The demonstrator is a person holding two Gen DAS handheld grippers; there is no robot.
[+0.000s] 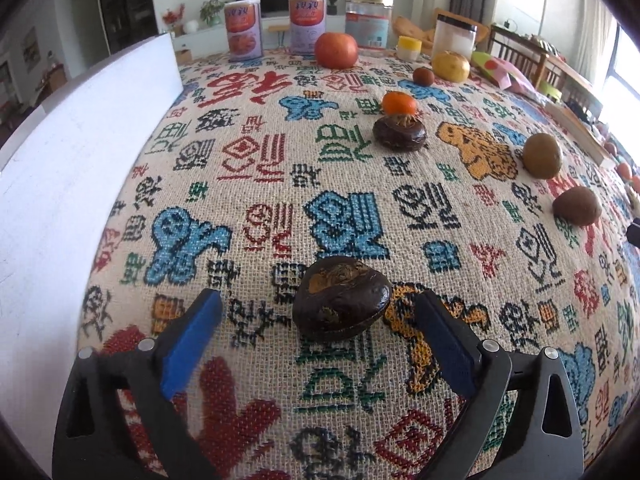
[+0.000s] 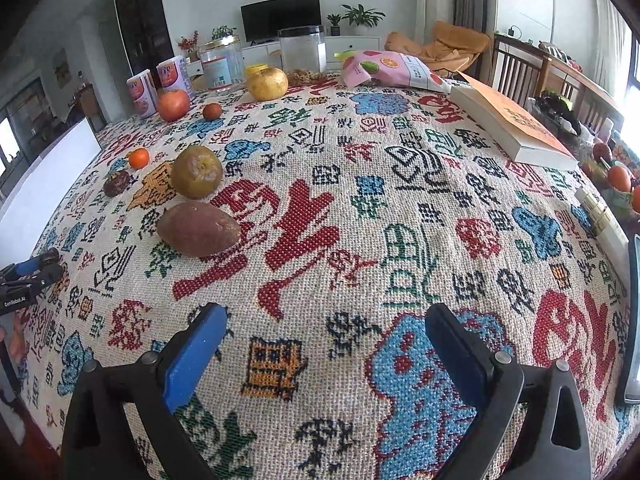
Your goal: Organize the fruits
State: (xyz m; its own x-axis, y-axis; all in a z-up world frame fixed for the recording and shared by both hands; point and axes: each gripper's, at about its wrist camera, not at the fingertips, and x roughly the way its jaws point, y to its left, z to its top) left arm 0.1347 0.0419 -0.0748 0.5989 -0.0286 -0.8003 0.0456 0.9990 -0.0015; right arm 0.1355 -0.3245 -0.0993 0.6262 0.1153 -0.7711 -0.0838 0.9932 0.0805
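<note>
I am lining up my left hand-held gripper [image 1: 316,320], jaws apart, around the dark water chestnut [image 1: 340,304] lying on the desk [image 1: 360,208]; next I judge closing squarely on it. My right hand-held gripper [image 2: 326,340] is hovering apart, empty.

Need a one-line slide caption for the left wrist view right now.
Open left gripper lined up on a dark water chestnut lying on the patterned tablecloth.
</note>
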